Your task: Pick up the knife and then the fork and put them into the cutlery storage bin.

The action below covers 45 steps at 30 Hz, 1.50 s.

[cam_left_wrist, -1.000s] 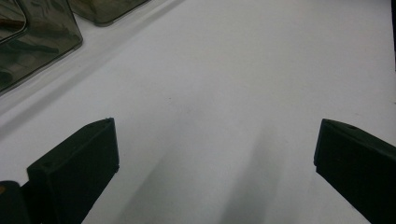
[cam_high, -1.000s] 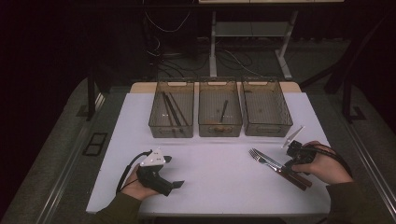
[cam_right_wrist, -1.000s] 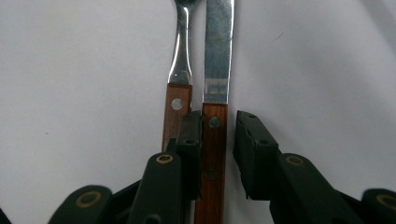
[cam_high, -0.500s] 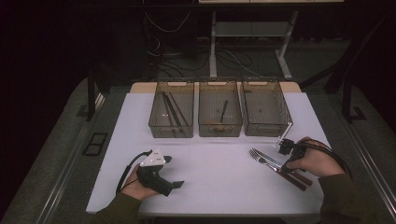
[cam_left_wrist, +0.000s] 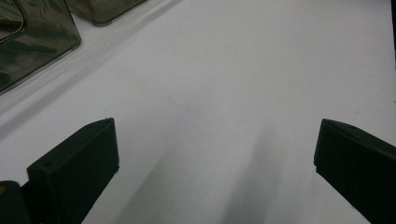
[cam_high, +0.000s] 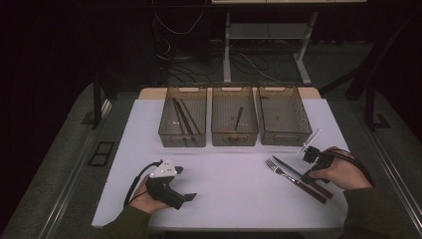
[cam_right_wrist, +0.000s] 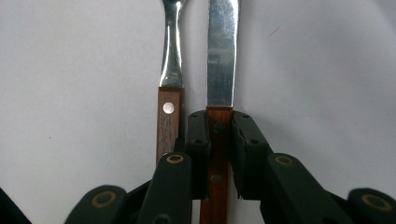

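On counter [cam_high: 229, 164]: right gripper [cam_right_wrist: 219, 140] clamped on knife [cam_right_wrist: 221, 60] handle beside fork [cam_right_wrist: 170, 70]; left gripper [cam_left_wrist: 215, 154] wide open, empty.

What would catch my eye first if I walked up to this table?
Probably the right gripper, its jaws closed on the wooden handle of a knife that lies beside a fork at the right of the white table. Behind them, three clear bins stand in a row. At front left, the left gripper rests with its jaws wide apart.
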Each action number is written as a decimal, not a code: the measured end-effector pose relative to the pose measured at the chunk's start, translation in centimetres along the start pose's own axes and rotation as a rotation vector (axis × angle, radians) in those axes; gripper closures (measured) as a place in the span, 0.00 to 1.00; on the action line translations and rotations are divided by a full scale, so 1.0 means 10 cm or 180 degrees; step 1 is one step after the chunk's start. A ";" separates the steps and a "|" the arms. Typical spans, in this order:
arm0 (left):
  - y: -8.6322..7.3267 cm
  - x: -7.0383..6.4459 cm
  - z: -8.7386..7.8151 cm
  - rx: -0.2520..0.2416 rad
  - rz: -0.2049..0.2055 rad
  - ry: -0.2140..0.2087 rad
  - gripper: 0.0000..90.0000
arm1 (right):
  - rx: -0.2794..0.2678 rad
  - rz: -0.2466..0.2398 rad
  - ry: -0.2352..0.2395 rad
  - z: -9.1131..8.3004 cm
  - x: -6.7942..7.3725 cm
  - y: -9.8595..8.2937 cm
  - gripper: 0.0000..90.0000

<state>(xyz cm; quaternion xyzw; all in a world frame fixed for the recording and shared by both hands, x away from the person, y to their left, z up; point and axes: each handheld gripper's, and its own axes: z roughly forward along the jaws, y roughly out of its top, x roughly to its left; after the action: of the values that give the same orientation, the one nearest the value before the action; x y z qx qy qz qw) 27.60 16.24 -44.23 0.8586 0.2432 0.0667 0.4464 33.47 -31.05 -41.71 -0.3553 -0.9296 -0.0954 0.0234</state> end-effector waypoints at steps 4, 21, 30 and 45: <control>0.00 0.00 0.00 -0.0006 0.0003 0.0000 0.00 | -0.0219 0.0046 0.0051 -0.04 -0.03 -0.05 0.87; 0.00 0.00 0.00 -0.0011 -0.0019 -0.0004 0.00 | -0.1154 0.0294 0.0155 -0.17 -0.14 -0.20 0.87; 0.00 0.00 0.00 -0.0017 -0.0011 -0.0014 0.00 | -0.1730 0.0431 0.0101 -0.26 -0.19 -0.27 0.87; 0.00 0.00 0.00 -0.0043 -0.0010 -0.0008 0.00 | -0.2396 0.0485 -0.0045 -0.38 -0.17 -0.28 0.87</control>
<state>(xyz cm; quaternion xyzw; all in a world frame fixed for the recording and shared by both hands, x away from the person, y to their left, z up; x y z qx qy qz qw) 27.64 16.27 -44.21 0.8552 0.2436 0.0667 0.4526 32.76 -34.92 -38.57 -0.4078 -0.8006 -0.4255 -0.1081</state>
